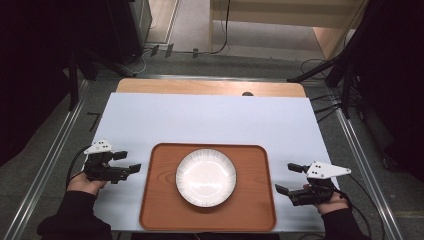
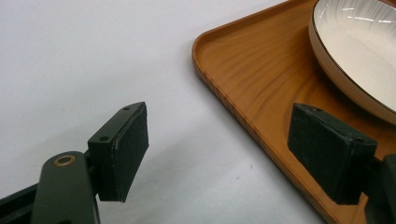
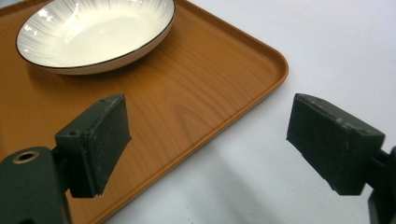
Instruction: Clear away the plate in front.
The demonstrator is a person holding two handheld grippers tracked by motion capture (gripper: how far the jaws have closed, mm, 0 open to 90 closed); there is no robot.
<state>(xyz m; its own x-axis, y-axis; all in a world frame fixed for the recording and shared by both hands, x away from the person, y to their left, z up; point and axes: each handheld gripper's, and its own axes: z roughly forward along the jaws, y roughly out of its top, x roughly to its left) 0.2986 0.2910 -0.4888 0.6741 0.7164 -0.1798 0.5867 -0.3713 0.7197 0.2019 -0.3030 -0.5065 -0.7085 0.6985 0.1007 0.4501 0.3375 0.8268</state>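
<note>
White plate (image 1: 206,177) sits centred on the wooden tray (image 1: 160,200) on the white surface (image 1: 210,117). Left gripper (image 1: 131,163) and right gripper (image 1: 285,178) flank the tray — jaws spread, grasping nothing.

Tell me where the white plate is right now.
In the high view, the white plate sits in the middle of the wooden tray, on the near part of the table, between the left tongs and the right tongs.

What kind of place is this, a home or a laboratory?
Probably a laboratory or recording studio: the table is covered by a white sheet, metal frame rails run beside it, cables lie on the floor, and dark curtains surround it.
</note>
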